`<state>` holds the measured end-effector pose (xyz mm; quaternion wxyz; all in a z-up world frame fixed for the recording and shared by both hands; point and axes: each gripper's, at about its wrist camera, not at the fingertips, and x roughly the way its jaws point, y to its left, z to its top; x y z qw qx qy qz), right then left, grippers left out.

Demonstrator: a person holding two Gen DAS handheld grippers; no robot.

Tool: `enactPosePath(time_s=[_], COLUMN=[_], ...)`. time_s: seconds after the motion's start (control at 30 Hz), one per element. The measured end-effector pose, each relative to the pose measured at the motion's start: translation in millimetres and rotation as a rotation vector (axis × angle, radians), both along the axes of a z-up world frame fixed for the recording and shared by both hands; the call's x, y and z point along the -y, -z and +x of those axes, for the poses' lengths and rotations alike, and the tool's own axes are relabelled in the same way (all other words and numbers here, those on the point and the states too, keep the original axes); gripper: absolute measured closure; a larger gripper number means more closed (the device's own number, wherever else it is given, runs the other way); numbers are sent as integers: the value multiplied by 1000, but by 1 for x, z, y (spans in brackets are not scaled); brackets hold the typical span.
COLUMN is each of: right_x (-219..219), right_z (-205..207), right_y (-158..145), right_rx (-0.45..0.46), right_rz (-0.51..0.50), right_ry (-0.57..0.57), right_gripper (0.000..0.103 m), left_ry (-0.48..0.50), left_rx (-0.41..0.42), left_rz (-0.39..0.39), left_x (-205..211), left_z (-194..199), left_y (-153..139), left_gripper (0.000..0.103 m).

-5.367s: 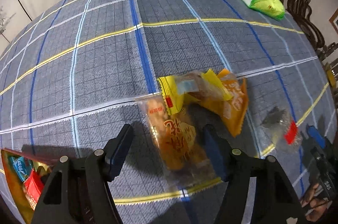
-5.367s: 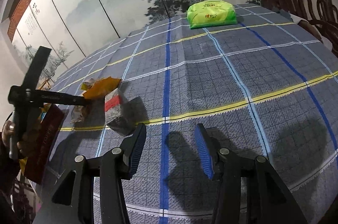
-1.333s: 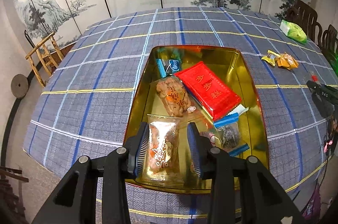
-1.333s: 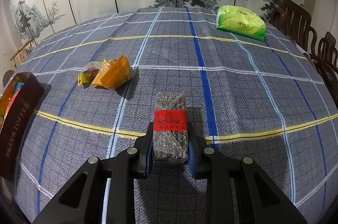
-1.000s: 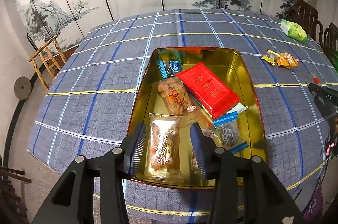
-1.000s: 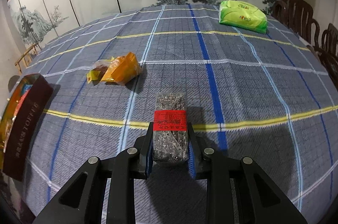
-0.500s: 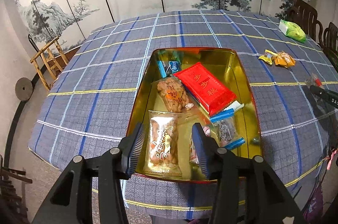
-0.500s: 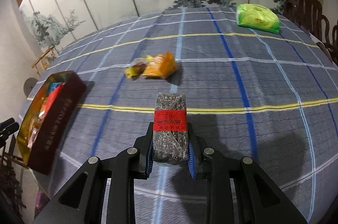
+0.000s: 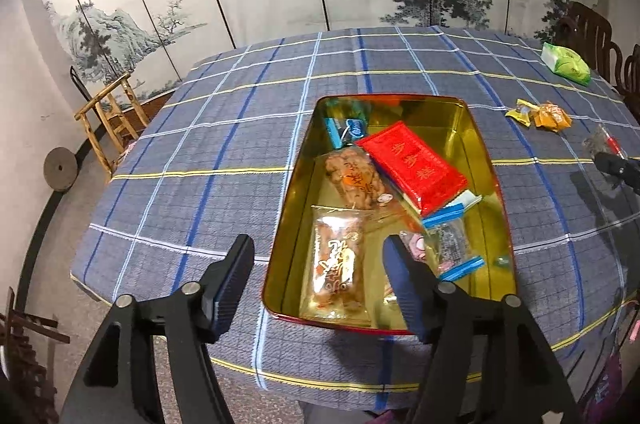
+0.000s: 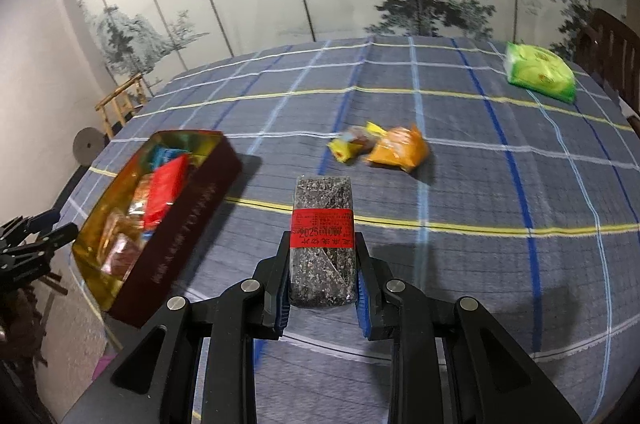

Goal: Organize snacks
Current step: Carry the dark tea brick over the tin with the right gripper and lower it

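The tin [image 9: 486, 160] sits on the plaid table [image 9: 224, 152], gold inside, dark red outside, and it's well stocked. A red box [image 9: 412, 166] lies slantwise near the middle, leaning over a blue-edged packet [image 9: 452, 202]. Beside it there's a clear nut bar [image 9: 354, 178], and nearer the front rim a second clear bar [image 9: 338, 266] lies flat on the floor of the tin. A blue wrapper [image 9: 348, 130] is tucked at the far end, and a clear dark pouch [image 9: 454, 246] rests toward the right wall.

The left gripper [image 9: 320, 274] hangs above the tin's near end, jaws spread wide, nothing between them, touching nothing.

Over to the right gripper [image 10: 322, 274]: jaws clamped tight on a dark seaweed pack [image 10: 323, 236] with a red band, held up off the cloth and sticking out forward. The tin lies off to its left in this view. Out on the table, the yellow packet [image 10: 346, 144] and orange packet [image 10: 398, 148] lie touching each other, with a green pack [image 10: 538, 72] at the far right edge.
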<state>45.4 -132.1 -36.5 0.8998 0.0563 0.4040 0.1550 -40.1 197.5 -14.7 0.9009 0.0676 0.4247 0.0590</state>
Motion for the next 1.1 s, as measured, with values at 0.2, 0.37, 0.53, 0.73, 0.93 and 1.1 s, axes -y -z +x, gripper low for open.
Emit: enactPosePath(time_s=[0.2, 0.37, 0.53, 0.73, 0.93, 1.1], right_x=[-20, -35, -49, -70, -94, -116], right_z=[-4, -7, -8, -10, -12, -12], right_y=[-11, -18, -25, -34, -40, -42], right_rx=[16, 21, 30, 44, 52, 54], right_rz=[0, 5, 9, 9, 4, 2], right_ry=[-40, -67, -99, -143, -190, -229], right_gripper=[76, 76, 76, 76, 76, 76], left_ry=[-12, -18, -23, -38, -55, -72], left_rx=[7, 12, 14, 14, 8, 9], left_rz=[13, 14, 13, 10, 5, -4], left_x=[-5, -7, -11, -18, -26, -35], left_z=[-4, -7, -9, -12, -15, -19], left_y=[0, 1, 1, 0, 2, 4], left_gripper=[35, 35, 34, 32, 31, 31])
